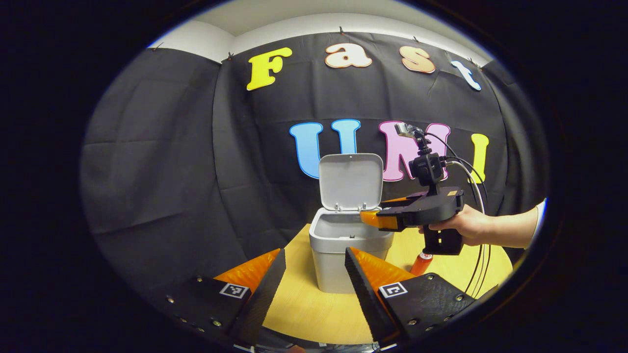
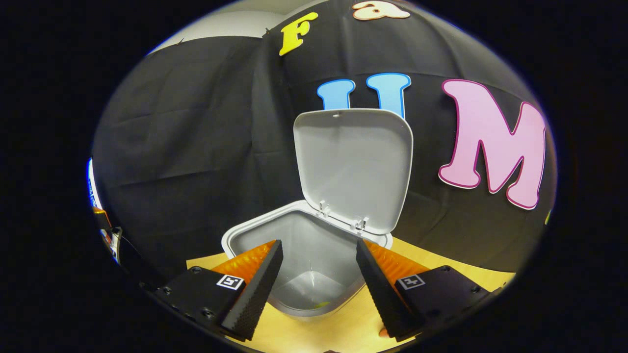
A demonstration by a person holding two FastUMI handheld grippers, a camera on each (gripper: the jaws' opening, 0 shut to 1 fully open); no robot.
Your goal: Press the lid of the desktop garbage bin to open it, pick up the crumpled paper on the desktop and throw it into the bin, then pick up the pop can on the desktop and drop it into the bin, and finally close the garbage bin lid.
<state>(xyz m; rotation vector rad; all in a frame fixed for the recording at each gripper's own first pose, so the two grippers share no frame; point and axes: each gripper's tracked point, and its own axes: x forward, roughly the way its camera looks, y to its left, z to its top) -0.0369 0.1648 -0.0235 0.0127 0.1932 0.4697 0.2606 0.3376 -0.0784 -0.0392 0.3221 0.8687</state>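
Observation:
The grey desktop bin [image 1: 338, 260] stands on the table with its lid [image 1: 351, 180] swung up and upright at the back. A hand holds my right gripper [image 1: 369, 217] from the right, its tips over the bin's right rim. In the right gripper view, that gripper [image 2: 319, 289] is open above the bin's mouth [image 2: 314, 245], nothing between its fingers, and the lid [image 2: 355, 166] stands behind. A red pop can [image 1: 421, 264] stands upright on the table to the right of the bin, below the hand. My left gripper [image 1: 314, 289] is open, in front of the bin and apart from it.
The round yellow wooden table [image 1: 304, 309] carries the bin near its back edge, close to the black cloth wall. A forearm [image 1: 510, 228] and cables reach in from the right. Bare tabletop lies between my left gripper and the bin.

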